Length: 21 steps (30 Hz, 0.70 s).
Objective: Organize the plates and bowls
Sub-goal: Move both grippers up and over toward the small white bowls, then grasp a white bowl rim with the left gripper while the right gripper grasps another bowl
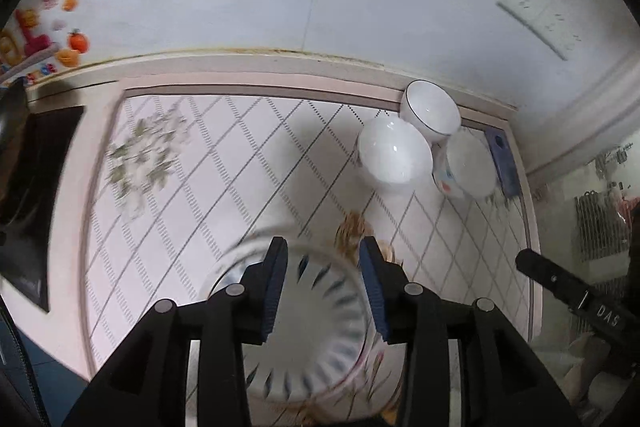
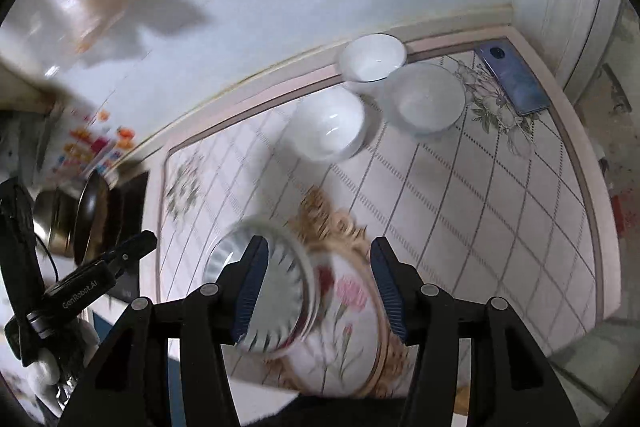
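My left tool [image 1: 323, 259] hangs above the bench [image 1: 240, 163], its jaws spread wide with nothing clamped between them. Directly beneath it sits a blue-striped plate [image 1: 316, 339], blurred by motion. In the right wrist view this plate [image 2: 272, 291] rests tilted on a larger flowered plate [image 2: 348, 311] with a gold rim. My right tool [image 2: 318, 259] is also wide open over these two plates, gripping nothing; I cannot tell whether its left finger touches the striped plate.

Toward the back of the bench, three white bowls stand close together: one near bowl [image 1: 394, 155], one against the wall [image 1: 430, 111], and one with coloured spots outside [image 1: 466, 163].

A blue phone [image 2: 512, 79] lies just beside the bowls, near the bench's far corner. A dark pan [image 2: 90, 219] sits at the left.
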Tool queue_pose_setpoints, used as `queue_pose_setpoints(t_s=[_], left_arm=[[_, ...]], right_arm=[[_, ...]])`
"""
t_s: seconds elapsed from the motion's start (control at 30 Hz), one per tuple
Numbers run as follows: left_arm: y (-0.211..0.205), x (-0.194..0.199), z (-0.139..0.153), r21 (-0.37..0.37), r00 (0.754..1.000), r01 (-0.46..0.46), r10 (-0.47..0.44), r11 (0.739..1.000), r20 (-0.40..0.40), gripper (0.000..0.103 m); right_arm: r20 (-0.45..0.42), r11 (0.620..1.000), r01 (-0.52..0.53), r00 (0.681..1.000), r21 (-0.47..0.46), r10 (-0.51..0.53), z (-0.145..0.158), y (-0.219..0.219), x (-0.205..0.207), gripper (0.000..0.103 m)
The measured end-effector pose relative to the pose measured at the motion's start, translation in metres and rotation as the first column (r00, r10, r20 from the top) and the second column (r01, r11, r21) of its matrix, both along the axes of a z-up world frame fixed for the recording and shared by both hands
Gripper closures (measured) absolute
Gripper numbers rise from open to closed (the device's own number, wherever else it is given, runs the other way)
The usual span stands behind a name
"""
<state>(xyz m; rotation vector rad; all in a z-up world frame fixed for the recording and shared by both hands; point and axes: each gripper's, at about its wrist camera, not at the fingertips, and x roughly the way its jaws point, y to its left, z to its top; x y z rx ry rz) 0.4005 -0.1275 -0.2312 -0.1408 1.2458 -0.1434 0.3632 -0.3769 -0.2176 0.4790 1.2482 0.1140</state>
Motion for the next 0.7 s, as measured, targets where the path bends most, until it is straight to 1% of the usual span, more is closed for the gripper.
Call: queue_pose_setpoints(t_s=[0.13,0.3,0.43,0.5,0.53,0.6,0.63,0.67,0.7], left_arm=[[-0.022,0.055,-0.042,-0.026,0.995,0.000,-0.003,1.000,-0.104,0.068],[-0.039,0.100,-0.080,-0.050,0.983,0.000,-0.009,0.999,-0.181,0.068],[-0.052,0.127,-0.103,-0.059,0.975,0.018,-0.031,0.998,-0.219,0.068],[-0.059,0.136,-0.112,-0.050,0.972,0.031,-0.042,0.998,-0.231,0.068],[-0.062,0.141,-0.116,-0.048,0.970,0.040,-0.050,0.998,-0.238,0.068],[-0.068,0.147,-0.124,-0.034,0.966,0.061,-0.068,0.998,-0.248,0.068],[-0.072,0.150,-0.128,-0.022,0.964,0.077,-0.080,0.997,-0.252,0.068],[-0.074,0.152,-0.131,-0.018,0.963,0.086,-0.088,0.996,-0.255,0.068],[-0.076,0.154,-0.133,-0.011,0.962,0.095,-0.095,0.995,-0.257,0.068]], right_arm=[[-0.045,0.999,0.021,0.999,0.040,-0.019,-0.043,-0.021,0.058,0.047],[-0.114,0.995,0.037,0.993,0.096,-0.026,-0.096,-0.028,0.114,0.047],[-0.163,0.993,0.042,0.986,0.107,-0.024,-0.133,-0.025,0.142,0.047],[-0.182,0.993,0.045,0.983,0.105,-0.026,-0.145,-0.021,0.148,0.048],[-0.194,0.994,0.044,0.981,0.099,-0.024,-0.153,-0.019,0.154,0.049],[-0.205,0.994,0.044,0.978,0.095,-0.024,-0.162,-0.016,0.159,0.057],[-0.210,0.995,0.044,0.977,0.092,-0.024,-0.167,-0.015,0.162,0.059],[-0.217,0.995,0.045,0.976,0.089,-0.025,-0.171,-0.013,0.164,0.062],[-0.225,0.995,0.049,0.974,0.092,-0.027,-0.175,-0.012,0.165,0.068]])
